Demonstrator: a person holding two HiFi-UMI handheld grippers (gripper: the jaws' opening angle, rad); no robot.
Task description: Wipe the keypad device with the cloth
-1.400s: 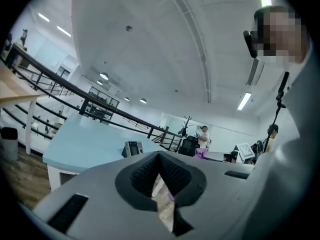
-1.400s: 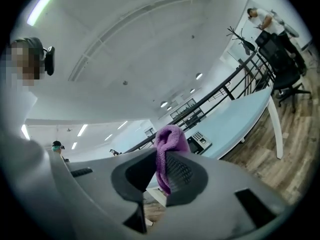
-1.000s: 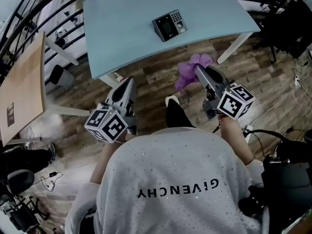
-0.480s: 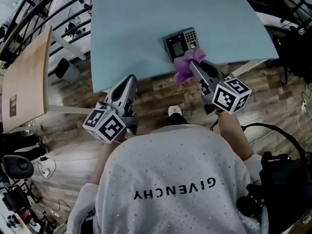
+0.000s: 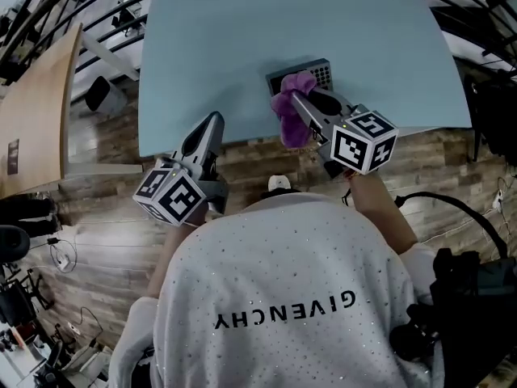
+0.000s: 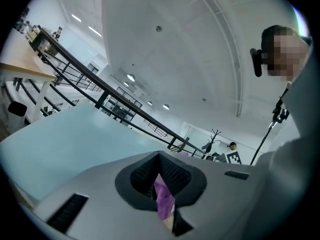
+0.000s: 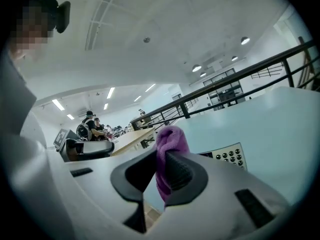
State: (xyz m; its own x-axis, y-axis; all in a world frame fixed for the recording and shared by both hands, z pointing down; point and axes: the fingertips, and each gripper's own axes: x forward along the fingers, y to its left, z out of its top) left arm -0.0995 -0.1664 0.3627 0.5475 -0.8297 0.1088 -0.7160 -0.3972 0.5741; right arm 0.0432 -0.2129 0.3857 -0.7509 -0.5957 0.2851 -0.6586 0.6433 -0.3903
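Pressing the cloth [image 5: 287, 113] flat and sweeping across every key should clean best. From the head view, the right gripper [image 5: 296, 102] brings it onto the keypad device [image 5: 317, 73] on the table [image 5: 226, 47]. The left gripper [image 5: 212, 124] hangs at the table's near edge.

In the right gripper view, the jaws are pinched on the cloth [image 7: 169, 154], with the keys [image 7: 227, 156] just beyond.

In the left gripper view, the jaws are together and seemingly empty.
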